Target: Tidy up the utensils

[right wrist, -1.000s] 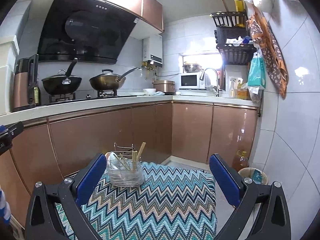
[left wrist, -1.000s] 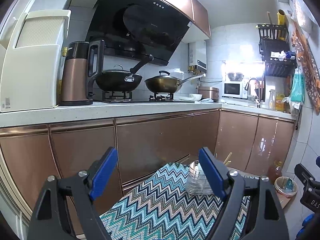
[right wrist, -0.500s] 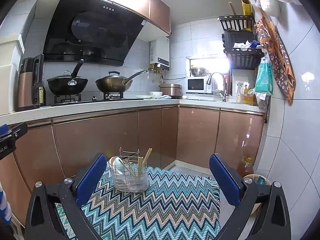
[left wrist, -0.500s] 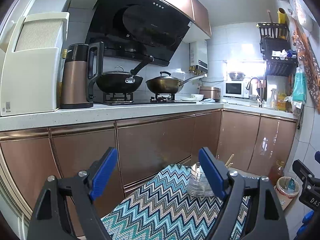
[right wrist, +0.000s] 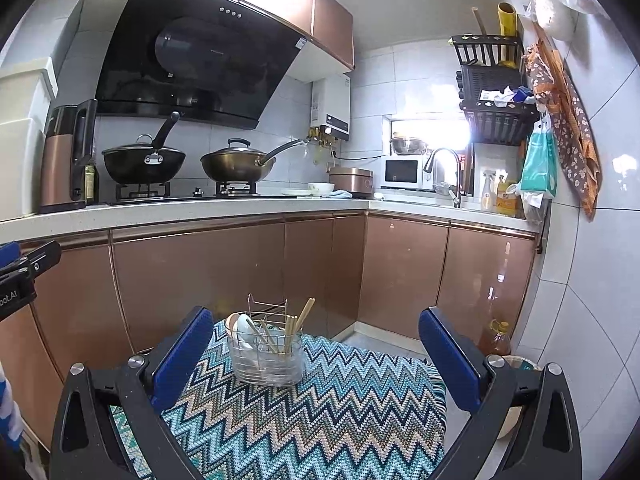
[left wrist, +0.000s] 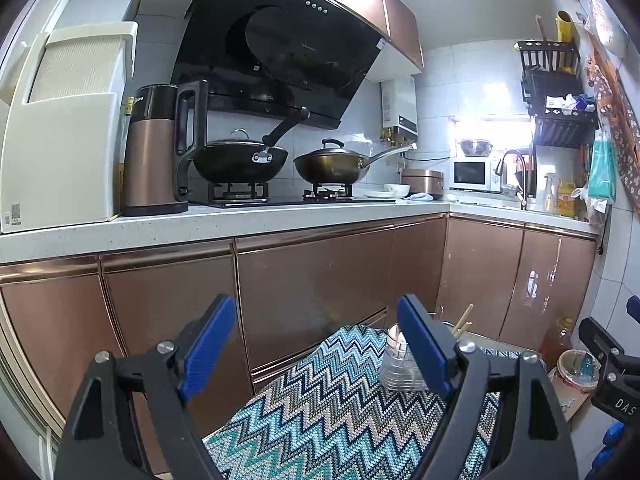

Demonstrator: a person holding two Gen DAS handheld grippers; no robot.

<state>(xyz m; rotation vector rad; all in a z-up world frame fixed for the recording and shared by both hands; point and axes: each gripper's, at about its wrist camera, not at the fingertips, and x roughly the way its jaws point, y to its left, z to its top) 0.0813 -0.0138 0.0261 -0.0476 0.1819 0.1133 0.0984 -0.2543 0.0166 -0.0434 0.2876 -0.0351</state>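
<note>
Sitting lower centre of the right wrist view: clear utensil holder (right wrist: 266, 354) upright on the zigzag cloth (right wrist: 320, 412), wire rack (right wrist: 267, 307) rising behind it. Leaning up and to the right out of the holder, wooden chopsticks (right wrist: 301, 322); white spoon (right wrist: 243, 330) tucked at its left side. Flanking it low in frame, right gripper (right wrist: 316, 354) spread wide, gripping nothing, its left finger just beside the holder. In the left wrist view, holder (left wrist: 396, 364) half hidden behind the right blue finger (left wrist: 420, 344) of the left gripper (left wrist: 316, 346), likewise gaping and empty. Showing at the right edge there, letters "DAS" on black hardware (left wrist: 616, 396). Beyond, copper cabinets (right wrist: 240, 272), two woks (right wrist: 238, 164) on the stove, microwave (right wrist: 406, 172) at centre right.
</note>
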